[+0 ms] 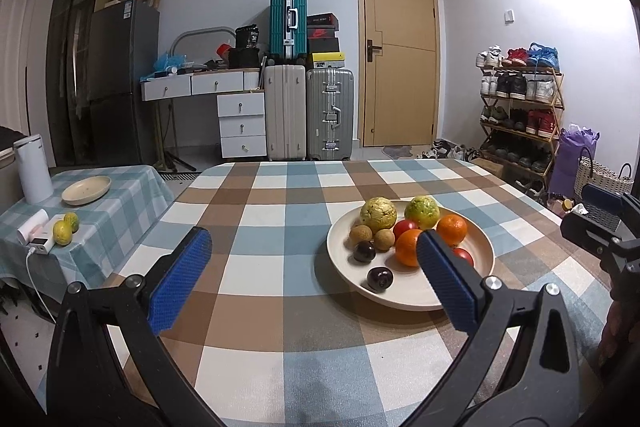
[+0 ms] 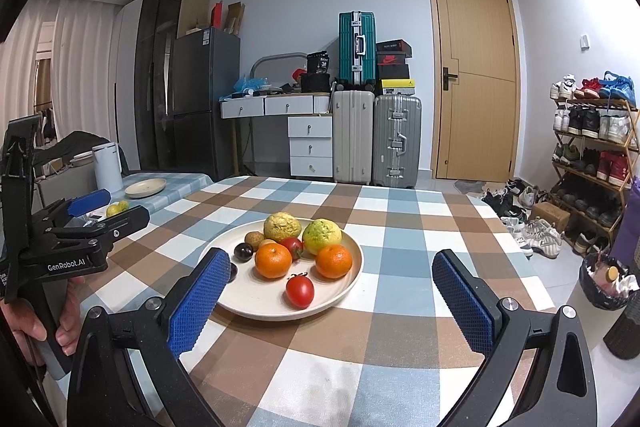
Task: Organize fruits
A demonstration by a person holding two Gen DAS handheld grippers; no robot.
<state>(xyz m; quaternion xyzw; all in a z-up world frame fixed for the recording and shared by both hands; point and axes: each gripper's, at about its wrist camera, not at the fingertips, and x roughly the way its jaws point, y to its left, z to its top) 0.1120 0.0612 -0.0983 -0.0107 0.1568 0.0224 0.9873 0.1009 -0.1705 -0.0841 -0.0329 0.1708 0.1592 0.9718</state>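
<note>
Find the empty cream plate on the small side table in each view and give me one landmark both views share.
Left wrist: the empty plate sits far left, beside the white kettle.
Right wrist: the same plate lies left of centre, beyond the fruit plate.
Shared landmark: the teal suitcase.

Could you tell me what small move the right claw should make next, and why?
Probably ease the right claw forward and down over the near tomato. Both claws are open and empty, every fruit is on the plate, and this tomato lies apart from the others at the near rim, so it looks easiest to grasp cleanly.
</note>
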